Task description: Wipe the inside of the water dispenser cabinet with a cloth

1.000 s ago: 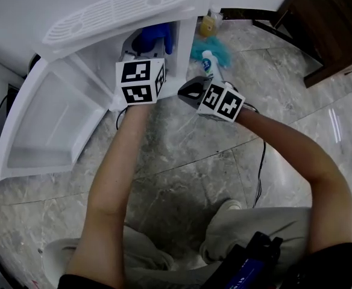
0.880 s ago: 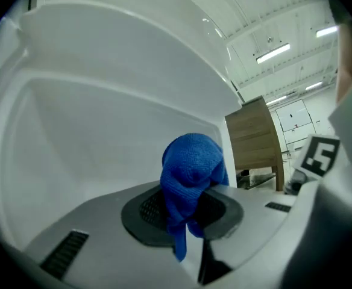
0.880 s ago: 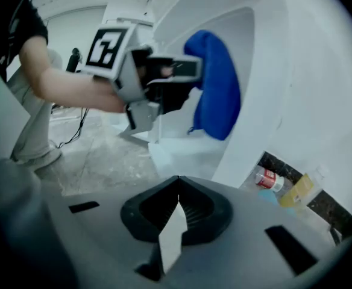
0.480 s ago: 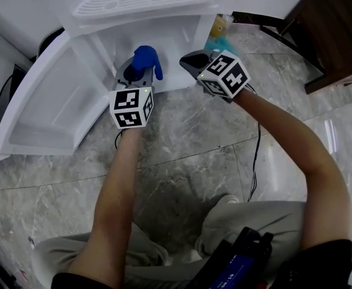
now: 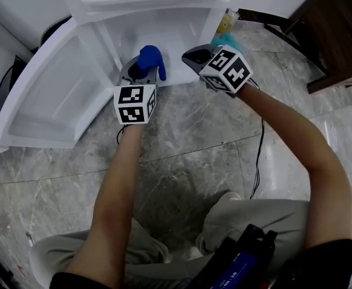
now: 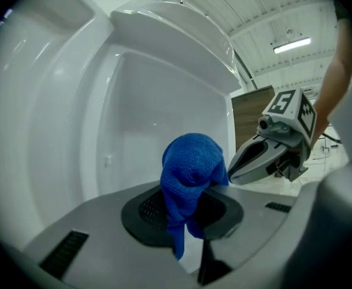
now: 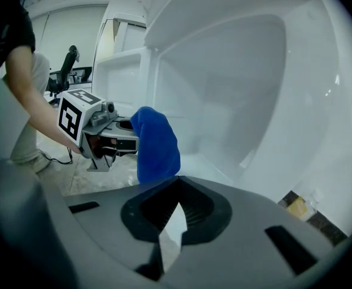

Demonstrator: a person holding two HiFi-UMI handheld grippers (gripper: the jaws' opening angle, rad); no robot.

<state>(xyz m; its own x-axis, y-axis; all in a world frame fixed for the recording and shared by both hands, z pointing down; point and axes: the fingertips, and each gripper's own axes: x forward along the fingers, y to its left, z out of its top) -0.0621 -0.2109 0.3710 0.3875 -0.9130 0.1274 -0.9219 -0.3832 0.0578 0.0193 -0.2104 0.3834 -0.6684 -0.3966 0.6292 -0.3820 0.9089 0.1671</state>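
Note:
The white cabinet (image 5: 182, 26) stands with its front wide open, its door (image 5: 49, 101) swung out to the left. My left gripper (image 5: 143, 68) is at the mouth of the cabinet, low down, shut on a blue cloth (image 5: 151, 59). In the left gripper view the cloth (image 6: 191, 167) bunches up above the jaws and hangs down between them, in front of the bare inner wall (image 6: 158, 101). My right gripper (image 5: 195, 56) hovers just right of the cloth at the cabinet's right edge, shut and empty. The right gripper view shows the cloth (image 7: 155, 143) and the left gripper (image 7: 125, 131) to its left.
Grey marble floor lies all round. Dark wooden furniture (image 5: 336, 29) stands at the top right. Yellow and teal items (image 5: 227, 26) sit behind the cabinet's right side. A black cable (image 5: 257, 155) trails over the floor by the person's knee (image 5: 248, 221).
The left gripper has sunk with the cloth, from higher inside the cabinet to its lower mouth. The right gripper has risen a little and come up to the cabinet's right edge.

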